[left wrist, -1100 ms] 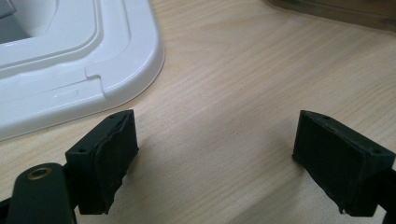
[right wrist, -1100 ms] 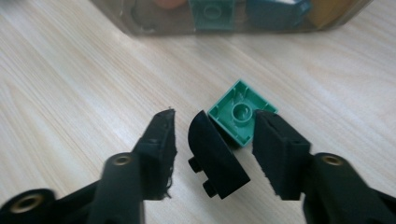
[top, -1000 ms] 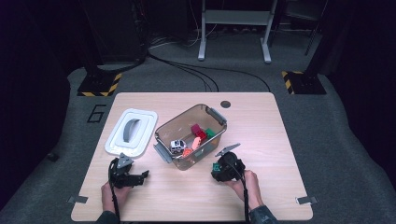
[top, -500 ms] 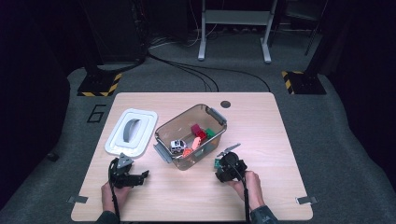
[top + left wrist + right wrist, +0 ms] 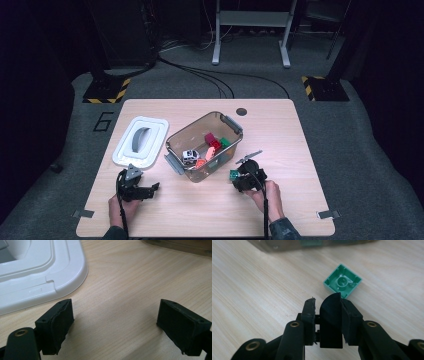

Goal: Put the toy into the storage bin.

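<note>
The right gripper [image 5: 327, 305], jaws just closing, clamps a black piece [image 5: 331, 320] that partly hides the green brick [image 5: 342, 281] ahead; the left gripper [image 5: 113, 326] gapes wide.

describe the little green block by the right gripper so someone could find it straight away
Start at the clear bin mid-table, then drop to the bare wood at its near right corner. The green block lies there alone, hollow underside up, outside the bin and just beyond the right gripper.

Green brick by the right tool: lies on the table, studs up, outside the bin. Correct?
Not quite. The green brick lies hollow side up, not studs up; the right gripper view shows its open underside. The rest holds: it is on the table, outside the bin, just beyond the right tool.
</note>
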The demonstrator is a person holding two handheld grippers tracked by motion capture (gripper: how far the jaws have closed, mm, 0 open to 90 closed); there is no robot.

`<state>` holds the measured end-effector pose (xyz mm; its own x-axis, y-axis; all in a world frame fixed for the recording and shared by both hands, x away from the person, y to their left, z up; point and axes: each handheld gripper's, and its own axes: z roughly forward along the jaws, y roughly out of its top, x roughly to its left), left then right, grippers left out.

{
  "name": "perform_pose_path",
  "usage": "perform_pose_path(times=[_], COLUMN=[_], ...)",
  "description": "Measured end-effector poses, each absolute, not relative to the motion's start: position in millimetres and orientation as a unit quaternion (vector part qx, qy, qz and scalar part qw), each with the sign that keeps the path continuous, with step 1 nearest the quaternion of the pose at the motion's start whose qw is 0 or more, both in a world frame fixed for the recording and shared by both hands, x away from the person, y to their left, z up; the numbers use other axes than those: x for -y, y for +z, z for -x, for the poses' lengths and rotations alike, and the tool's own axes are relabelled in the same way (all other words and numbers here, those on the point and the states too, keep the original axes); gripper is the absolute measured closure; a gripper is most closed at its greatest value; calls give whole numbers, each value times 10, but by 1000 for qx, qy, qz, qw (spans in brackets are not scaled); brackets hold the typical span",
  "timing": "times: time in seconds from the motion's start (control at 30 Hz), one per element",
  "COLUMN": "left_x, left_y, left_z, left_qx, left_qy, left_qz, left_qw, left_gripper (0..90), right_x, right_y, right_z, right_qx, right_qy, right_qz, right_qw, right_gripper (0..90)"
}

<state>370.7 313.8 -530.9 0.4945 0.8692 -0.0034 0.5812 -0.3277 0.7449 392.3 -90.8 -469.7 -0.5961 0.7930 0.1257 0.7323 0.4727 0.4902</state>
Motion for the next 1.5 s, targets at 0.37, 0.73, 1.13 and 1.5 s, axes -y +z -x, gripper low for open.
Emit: perform_pose_path(times=[0.37, 0.73, 1.13, 1.5], left_x=[-3138, -3138, -3138, -3138], left_y=[-5309, -5309, -5309, -5309], left_z=[-3707, -3707, -3707, -3707], left_qx=[-460, -460, -460, -459], left_qy=[204, 204, 204, 204], left_qz=[-789, -789, -789, -789], left_qw=[353, 353, 353, 353], left_gripper=[135, 135, 135, 135], right_x=[1219, 1385, 1385, 1384], right_y=[-4450, -4322, -4185, -3915], right_z=[-4024, -4287, -4518, -4687], right_qx=[-826, -806, -796, -786], right_qy=[299, 310, 314, 325], right_qz=[-468, -488, -497, -499], right_qw=[99, 125, 143, 166], right_gripper=[678, 678, 678, 678])
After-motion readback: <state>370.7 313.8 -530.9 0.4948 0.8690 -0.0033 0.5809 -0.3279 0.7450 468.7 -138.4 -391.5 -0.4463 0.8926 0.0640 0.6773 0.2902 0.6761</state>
